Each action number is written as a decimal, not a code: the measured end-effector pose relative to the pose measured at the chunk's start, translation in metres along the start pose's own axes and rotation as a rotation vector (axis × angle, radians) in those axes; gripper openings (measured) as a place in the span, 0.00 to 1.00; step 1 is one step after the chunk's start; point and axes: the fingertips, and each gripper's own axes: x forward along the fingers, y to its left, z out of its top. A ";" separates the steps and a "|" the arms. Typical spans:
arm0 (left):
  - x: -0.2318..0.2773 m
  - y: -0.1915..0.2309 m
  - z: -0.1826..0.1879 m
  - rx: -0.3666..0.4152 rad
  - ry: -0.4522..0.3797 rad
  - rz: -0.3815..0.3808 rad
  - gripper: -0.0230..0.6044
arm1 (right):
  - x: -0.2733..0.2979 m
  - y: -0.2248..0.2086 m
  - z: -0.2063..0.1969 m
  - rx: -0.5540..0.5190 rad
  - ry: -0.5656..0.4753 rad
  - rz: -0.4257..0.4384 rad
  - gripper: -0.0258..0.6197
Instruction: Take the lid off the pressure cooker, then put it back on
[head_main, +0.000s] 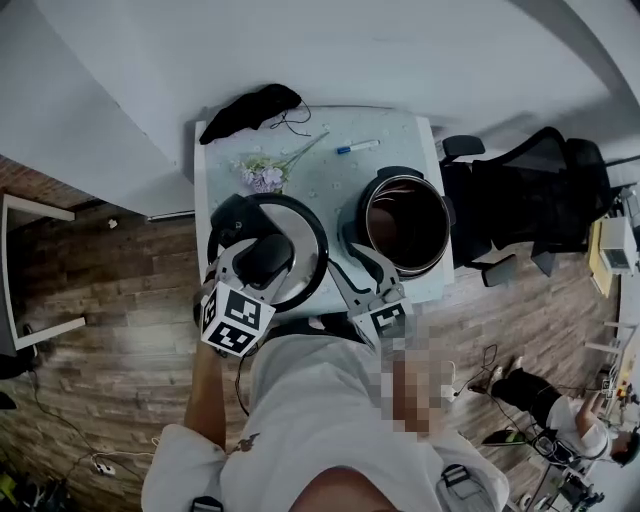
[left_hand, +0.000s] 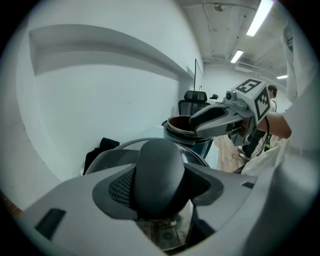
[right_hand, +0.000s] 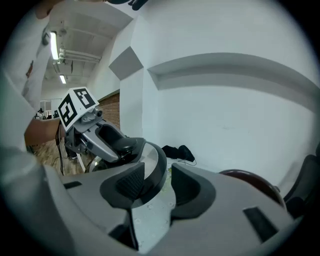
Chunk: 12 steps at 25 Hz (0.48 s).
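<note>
The pressure cooker's round lid (head_main: 308, 232) hangs tilted over the left half of the table (head_main: 320, 185). My left gripper (head_main: 265, 256) is shut on its black knob (left_hand: 160, 170); in the left gripper view both pads press the knob's sides. The open pot (head_main: 441, 215) stands at the table's right, its dark inside showing, and appears behind the lid as pot (left_hand: 180, 126). My right gripper (head_main: 358, 264) hovers between lid and pot with a gap between its pads (right_hand: 127, 187). The lid's rim (right_hand: 152, 160) lies just at its fingertips; I cannot tell whether they touch.
A black cloth (head_main: 250, 108) with a cable, a small bunch of flowers (head_main: 262, 172) and a pen (head_main: 357, 147) lie at the table's far side. A black office chair (head_main: 540, 200) stands right of the table. A white wall runs behind. Another person (head_main: 560, 415) sits on the wooden floor.
</note>
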 end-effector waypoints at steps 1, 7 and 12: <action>-0.001 -0.001 0.008 0.010 -0.003 -0.009 0.47 | -0.004 -0.004 0.003 -0.006 -0.002 -0.009 0.30; 0.007 -0.007 0.054 0.053 -0.011 -0.063 0.47 | -0.028 -0.032 0.013 -0.025 -0.019 -0.068 0.31; 0.024 -0.019 0.088 0.115 -0.023 -0.111 0.47 | -0.044 -0.058 0.015 -0.022 -0.020 -0.107 0.31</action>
